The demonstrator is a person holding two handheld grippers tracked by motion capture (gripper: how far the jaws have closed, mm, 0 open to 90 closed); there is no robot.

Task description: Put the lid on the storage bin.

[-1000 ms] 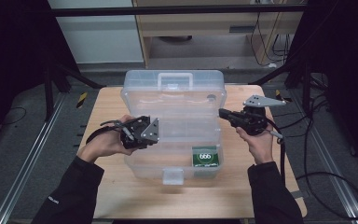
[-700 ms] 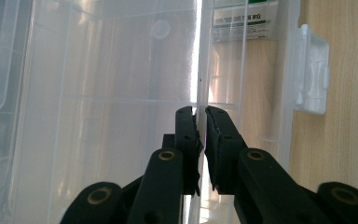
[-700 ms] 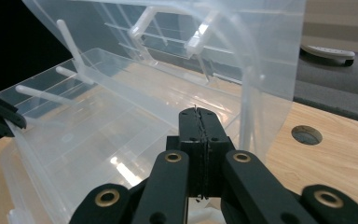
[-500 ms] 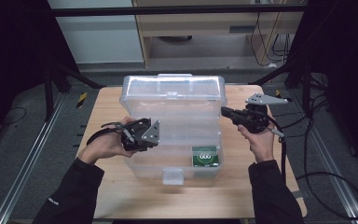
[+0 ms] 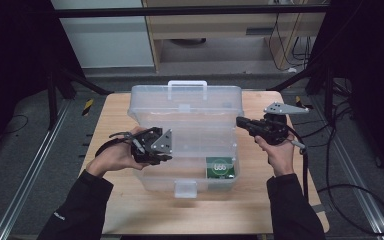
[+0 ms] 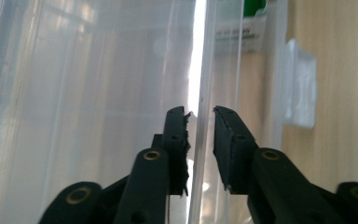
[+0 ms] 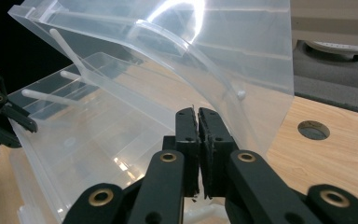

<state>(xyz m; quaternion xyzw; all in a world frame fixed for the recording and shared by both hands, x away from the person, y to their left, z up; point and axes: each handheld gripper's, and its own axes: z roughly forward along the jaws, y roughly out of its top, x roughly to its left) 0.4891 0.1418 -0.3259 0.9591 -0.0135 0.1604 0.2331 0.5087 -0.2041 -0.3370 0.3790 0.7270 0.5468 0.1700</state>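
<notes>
A clear plastic storage box (image 5: 152,179) stands on the wooden table, its lid (image 5: 190,112) tilted up and back with the handle (image 5: 187,88) at the top. My right gripper (image 5: 240,121) (image 7: 198,112) is shut on the lid's right edge. My left gripper (image 5: 166,152) (image 6: 200,114) is at the box's left side. Its jaws have just been opening, and a thin clear plastic edge (image 6: 196,70) stands in the gap between them. A green packet (image 5: 220,166) (image 6: 254,7) lies in the base near the front right. The front latch (image 5: 185,188) (image 6: 302,84) hangs loose.
The table (image 5: 260,210) has bare wood in front of and beside the box, and a round hole (image 7: 313,129) near its right edge. Cables (image 5: 330,190) trail off the right side. A cabinet (image 5: 220,30) stands behind, and metal rails (image 5: 30,175) run along the floor at left.
The lid has swung up from lying flat on the box to standing tilted back. The left gripper's jaws have parted. Both hands stay where they were.
</notes>
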